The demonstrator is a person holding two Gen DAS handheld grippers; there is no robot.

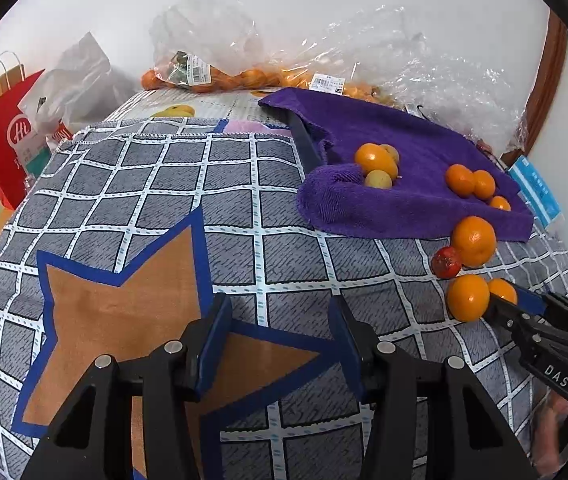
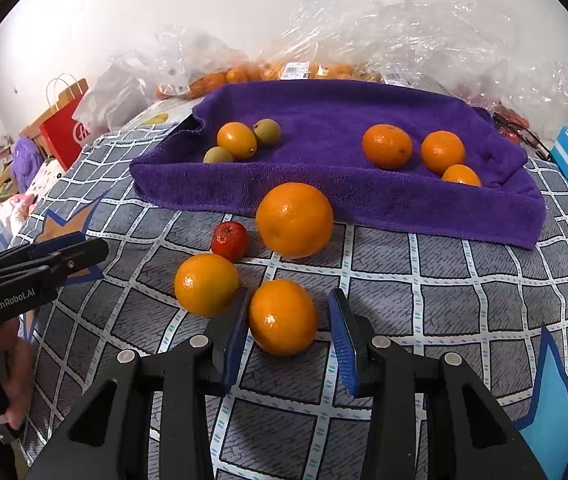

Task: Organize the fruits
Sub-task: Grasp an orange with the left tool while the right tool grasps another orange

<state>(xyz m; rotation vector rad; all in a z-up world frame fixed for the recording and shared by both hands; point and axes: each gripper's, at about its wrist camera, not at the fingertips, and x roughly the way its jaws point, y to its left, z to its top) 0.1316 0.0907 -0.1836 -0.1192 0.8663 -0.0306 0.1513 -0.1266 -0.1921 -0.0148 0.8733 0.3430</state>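
An orange is bracketed by the right gripper — contact unclear; the left gripper is held part-open, empty.

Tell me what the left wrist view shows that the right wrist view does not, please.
Only the left wrist view looks between the left gripper fingers: nothing is there. Only the right wrist view shows the nearest orange sitting between the right gripper fingers, and a light blue star. Both share the purple towel and the small red fruit.
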